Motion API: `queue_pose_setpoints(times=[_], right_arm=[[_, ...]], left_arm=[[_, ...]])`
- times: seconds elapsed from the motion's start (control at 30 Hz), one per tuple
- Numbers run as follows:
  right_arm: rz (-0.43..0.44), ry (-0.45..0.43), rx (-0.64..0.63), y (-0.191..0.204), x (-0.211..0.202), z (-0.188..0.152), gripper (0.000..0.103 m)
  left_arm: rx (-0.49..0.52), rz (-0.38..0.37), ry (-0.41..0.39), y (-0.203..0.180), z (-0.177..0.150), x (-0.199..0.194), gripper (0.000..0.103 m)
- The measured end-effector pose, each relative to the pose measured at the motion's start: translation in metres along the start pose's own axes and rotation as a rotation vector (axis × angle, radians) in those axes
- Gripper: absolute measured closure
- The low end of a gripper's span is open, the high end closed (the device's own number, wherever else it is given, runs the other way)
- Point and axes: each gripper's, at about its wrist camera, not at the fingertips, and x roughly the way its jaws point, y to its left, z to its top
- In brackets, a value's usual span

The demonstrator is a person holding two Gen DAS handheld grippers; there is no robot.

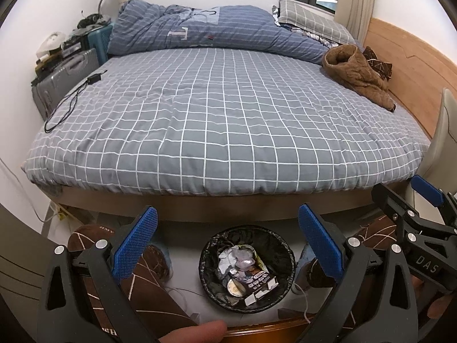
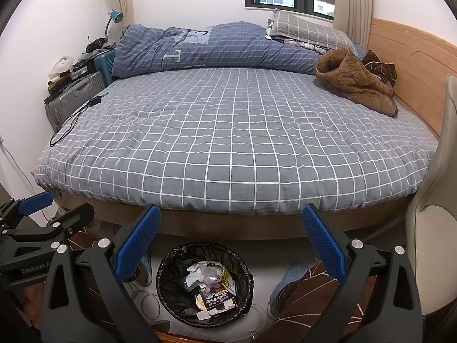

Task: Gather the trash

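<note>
Tongs are both gaping wide w/ nothing in them: left tongs (image 1: 227, 243), right tongs (image 2: 230, 244). Trash is sitting in bin (image 2: 171, 260) on floor below bed (image 2: 228, 131). Risk: bin's nearly full, so added trash may be spilling over.

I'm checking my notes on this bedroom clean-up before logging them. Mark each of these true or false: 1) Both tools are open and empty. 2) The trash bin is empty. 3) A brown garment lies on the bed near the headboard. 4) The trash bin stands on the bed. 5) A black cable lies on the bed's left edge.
1) The left tool and right tool are open and empty: true.
2) The trash bin is empty: false, it holds crumpled wrappers and a carton.
3) A brown garment lies near the headboard: true.
4) The bin stands on the bed: false, it stands on the floor before it.
5) A black cable lies at the left edge: true.
</note>
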Motion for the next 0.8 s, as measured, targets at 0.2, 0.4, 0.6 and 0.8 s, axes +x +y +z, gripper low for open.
queue_pose_setpoints(times=[0.2,0.4,0.6,0.8], right_arm=[[0.001,0.001,-0.001,0.0002,0.0009,-0.0007,0.008],[0.001,0.0,0.0,0.0011,0.0013,-0.0013,0.008],[0.0,0.001,0.0,0.0011,0.0007,-0.001,0.008],[0.001,0.002,0.0,0.0029,0.0013,-0.0021,0.008]], left_arm=[[-0.001,-0.005,-0.005,0.0004,-0.001,0.0003,0.006],[-0.004,-0.018,-0.004,0.0005,-0.0015,0.0003,0.006],[0.004,-0.009,-0.004,0.0024,-0.0005,0.0014,0.006],[0.007,0.004,-0.004,0.0029,-0.0007,0.0036,0.006]])
